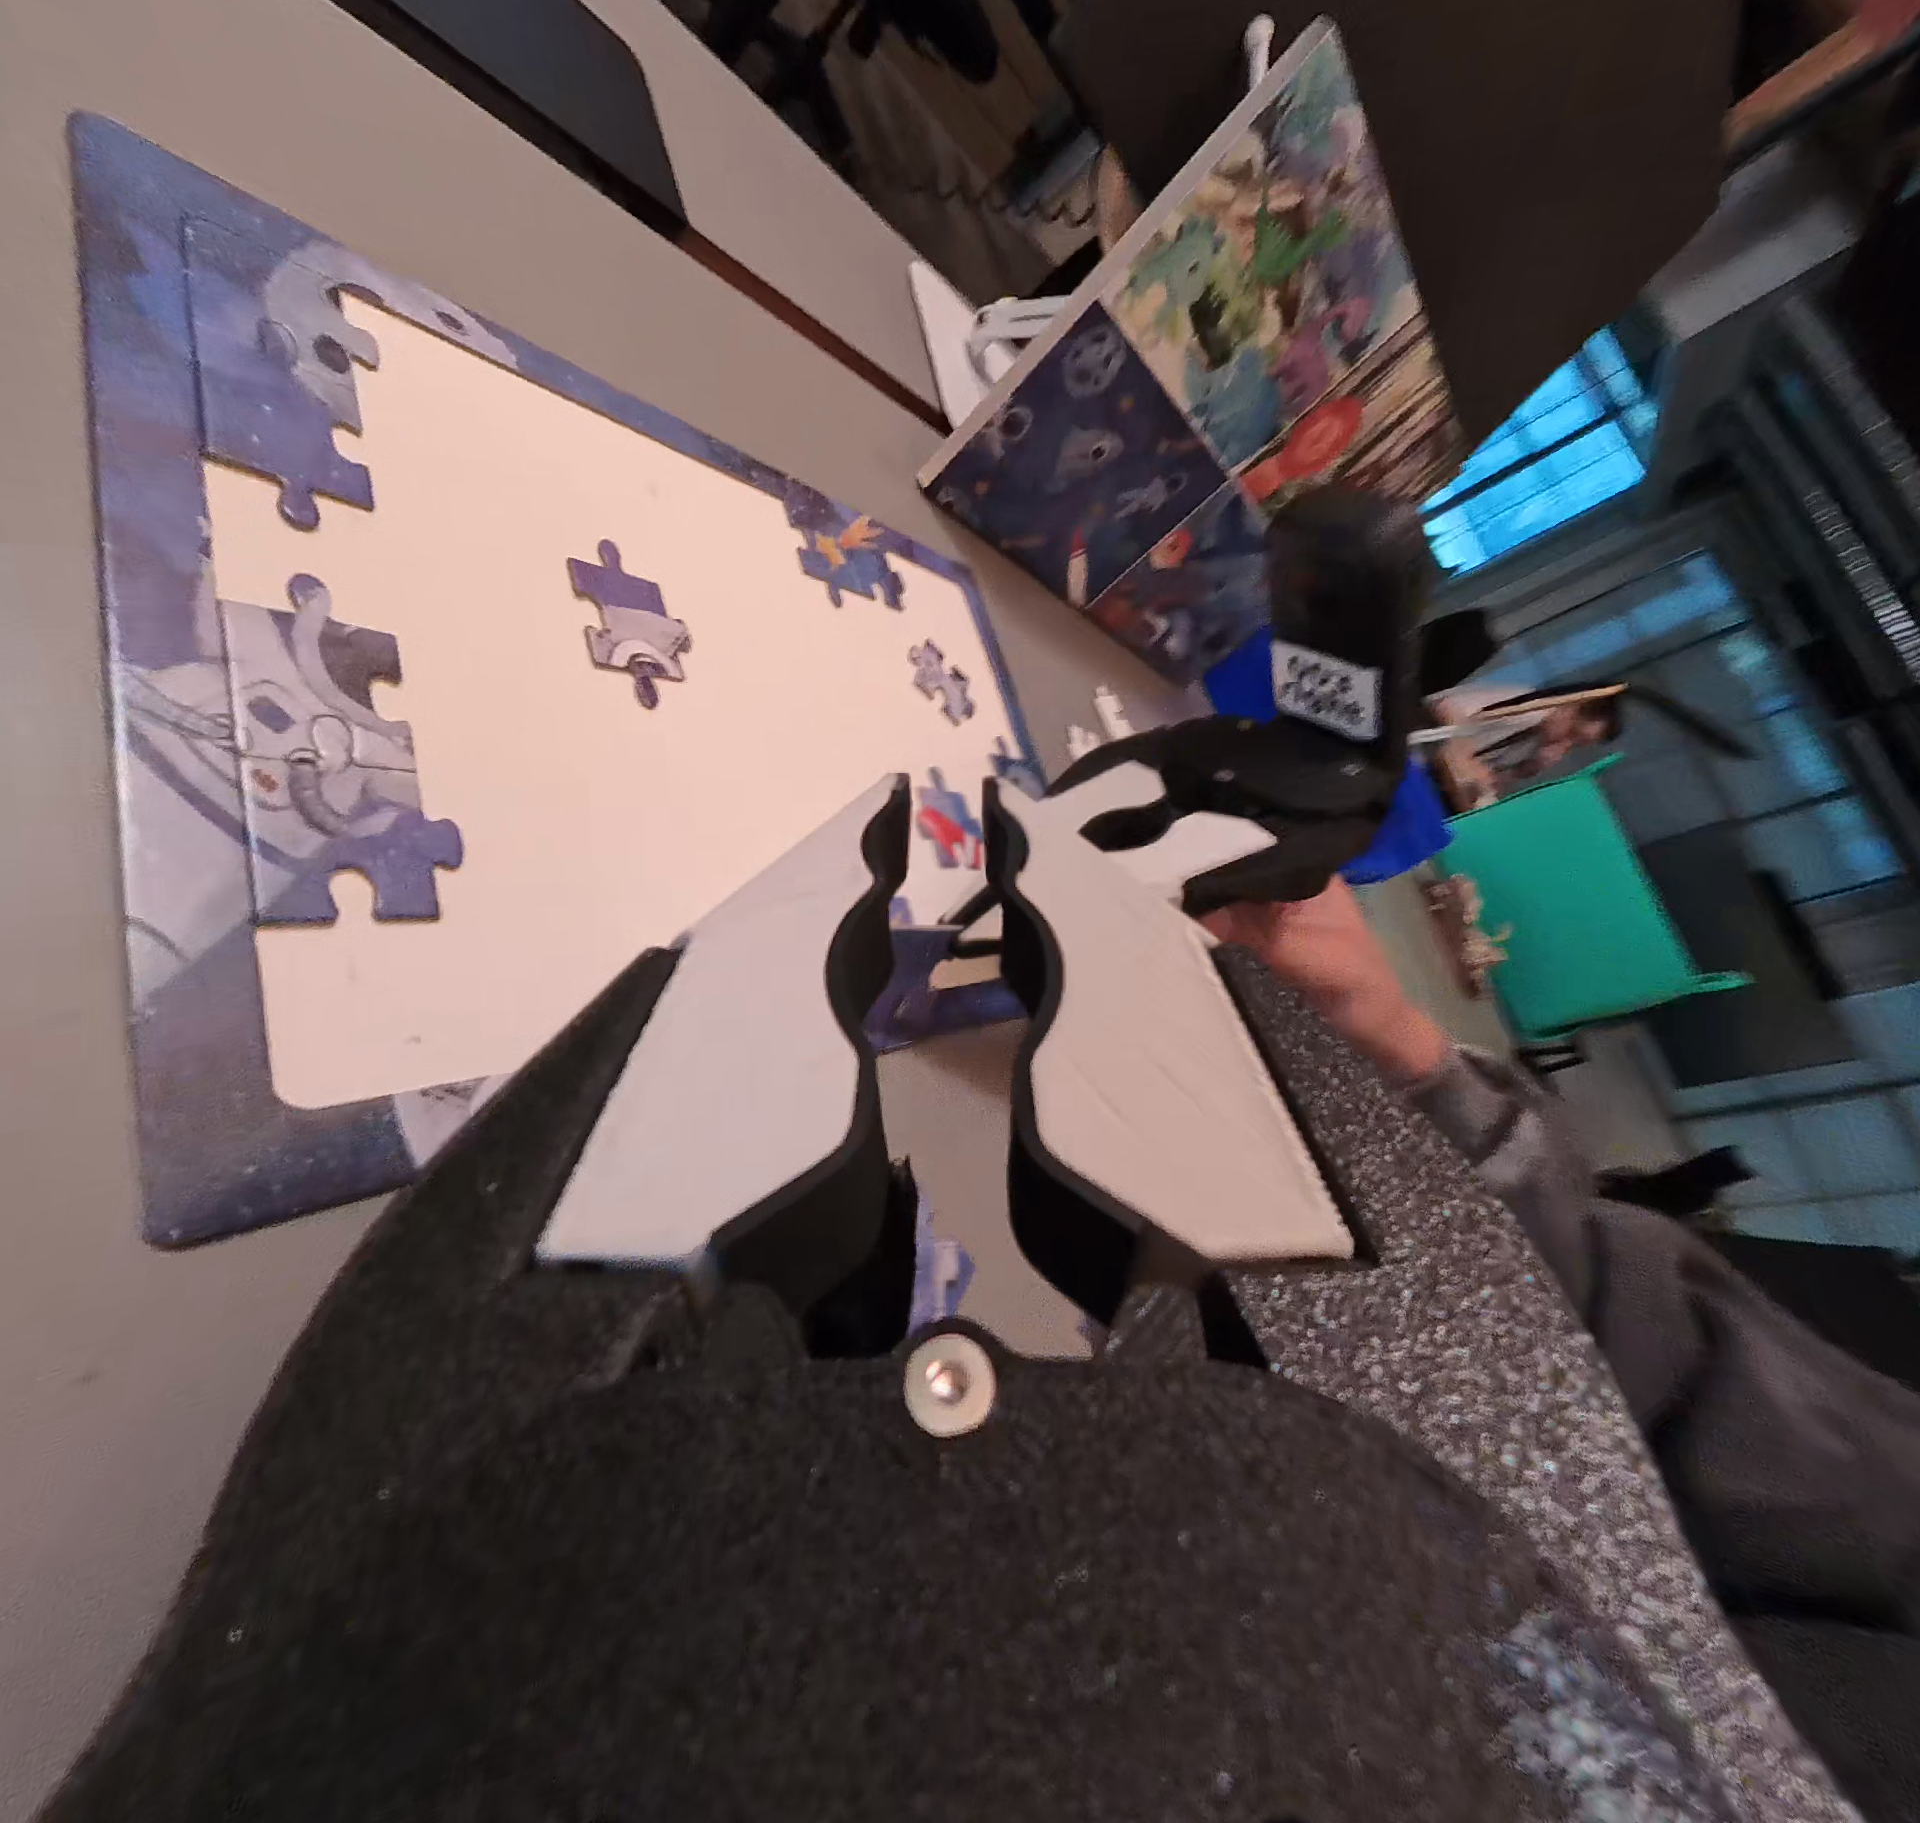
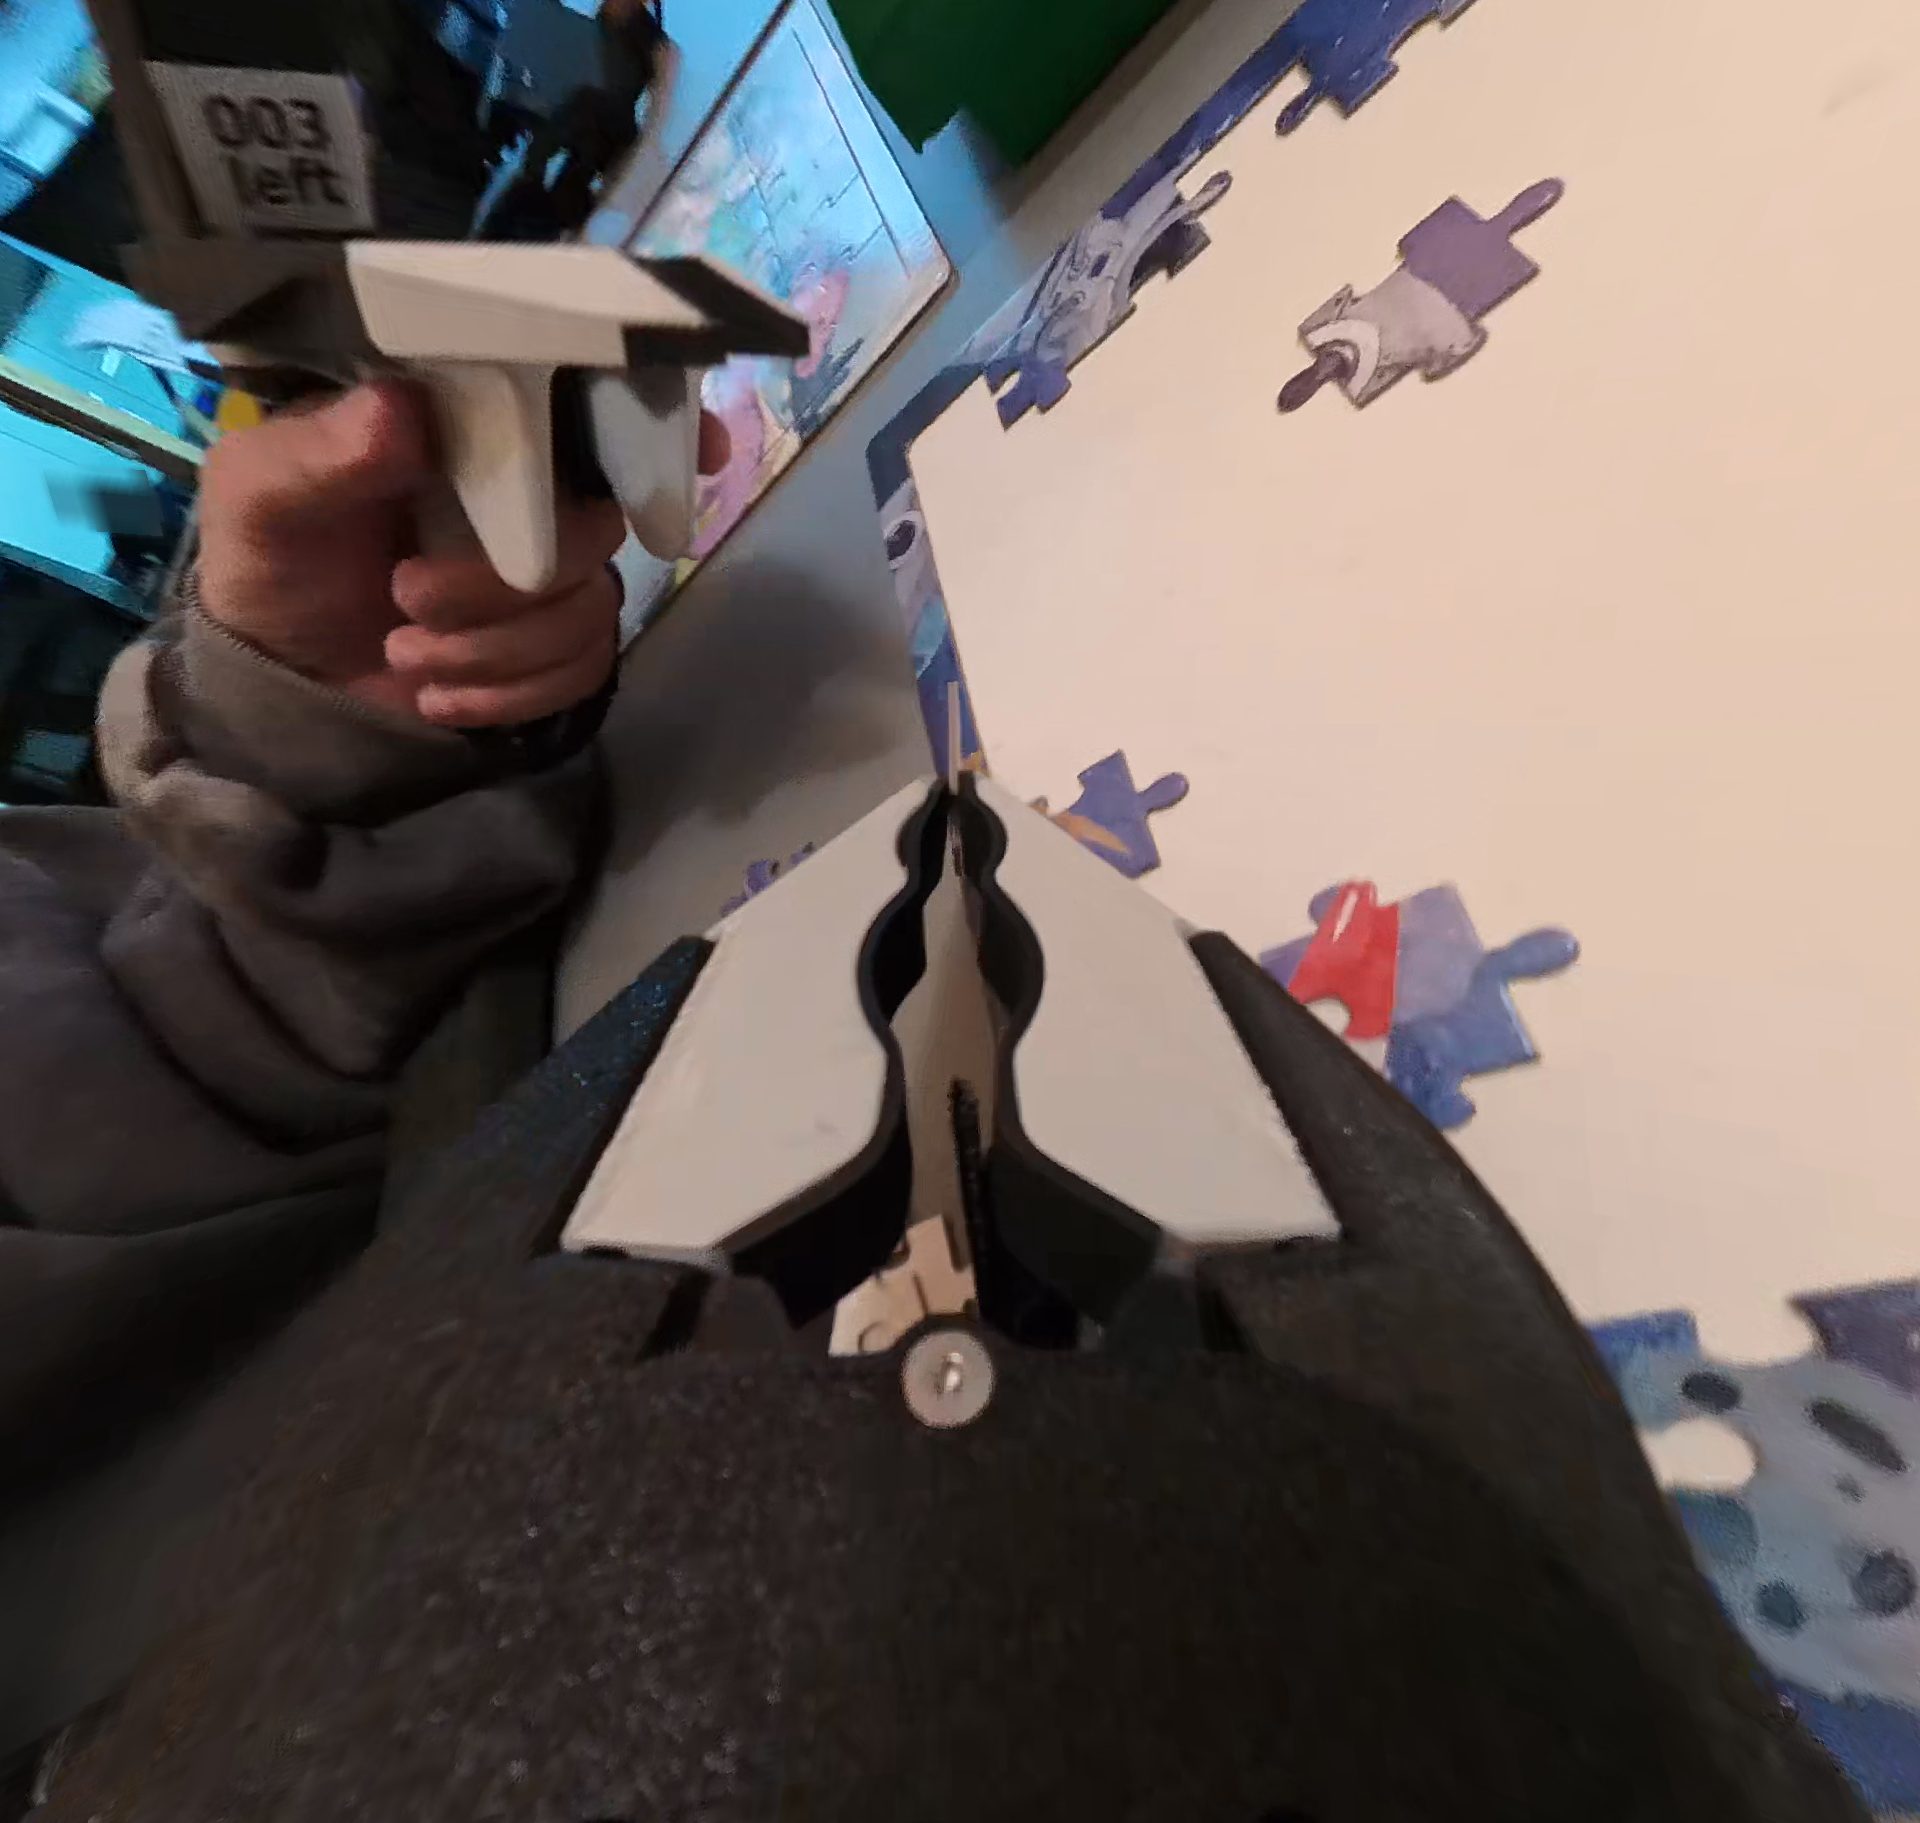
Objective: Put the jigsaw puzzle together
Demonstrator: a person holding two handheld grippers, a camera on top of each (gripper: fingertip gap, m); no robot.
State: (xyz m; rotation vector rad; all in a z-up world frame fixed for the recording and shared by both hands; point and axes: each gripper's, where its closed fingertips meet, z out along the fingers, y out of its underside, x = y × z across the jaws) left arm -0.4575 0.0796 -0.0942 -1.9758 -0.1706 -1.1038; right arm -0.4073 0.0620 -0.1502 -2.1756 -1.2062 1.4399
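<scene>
The puzzle tray (image 1: 156, 838) has a blue frame and a cream base and lies on the table. Two joined pieces sit at its left side, one in the corner (image 1: 281, 391) and one below it (image 1: 322, 755). Loose pieces lie on the base: a purple-grey one (image 1: 629, 630) (image 2: 1413, 319), a blue one (image 1: 847, 558), a small one (image 1: 940, 677) and a red-and-blue one (image 1: 951, 833) (image 2: 1403, 984). My left gripper (image 1: 945, 797) is open and empty above the tray's near edge. My right gripper (image 2: 954, 786) is shut on a thin puzzle piece (image 2: 951, 734) held edge-on.
A puzzle box (image 1: 1195, 371) with pictures leans behind the tray. A green bin (image 1: 1558, 890) stands to the right. The right gripper (image 1: 1075, 812) hovers just right of my left one. A second picture board (image 2: 800, 246) lies beyond the tray's corner. My right fingertips sit around 8 cm from my left ones.
</scene>
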